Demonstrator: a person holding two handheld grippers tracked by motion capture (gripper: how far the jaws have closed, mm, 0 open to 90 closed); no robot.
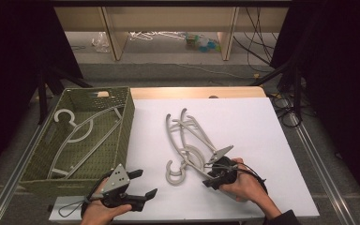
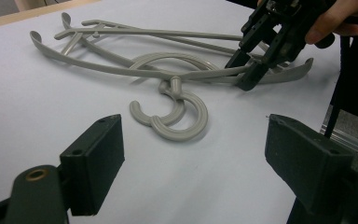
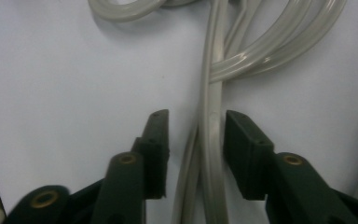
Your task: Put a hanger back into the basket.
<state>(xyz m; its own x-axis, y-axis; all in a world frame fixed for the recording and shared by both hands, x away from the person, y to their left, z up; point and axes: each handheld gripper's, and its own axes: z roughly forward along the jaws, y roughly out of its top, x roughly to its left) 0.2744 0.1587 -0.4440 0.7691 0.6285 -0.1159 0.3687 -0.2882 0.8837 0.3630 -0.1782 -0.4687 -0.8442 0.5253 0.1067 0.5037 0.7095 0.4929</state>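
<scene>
Grey plastic hangers lie tangled in a small pile at centre frame on the white tabletop; at least one hanger already lies in the green basket at left. Judged from this, the clearing is partly done, with the pile yet to move.

Right gripper, lower centre of the high view, is down on the pile's near end. In the right gripper view one hanger arm runs up between its jaws; they stand narrow round it, a slim gap on each side, pads not yet pressing. So: grasp in hand, not closed.

Left gripper, lower left, hovers over bare table beside the basket, jaws wide, nothing between them.

In the way: hooks of the pile are interlocked, and arms cross one another, so lifting one will likely drag the others. Basket wall stands between pile and drop spot. Floor beyond the table carries cables and clutter, well apart.
</scene>
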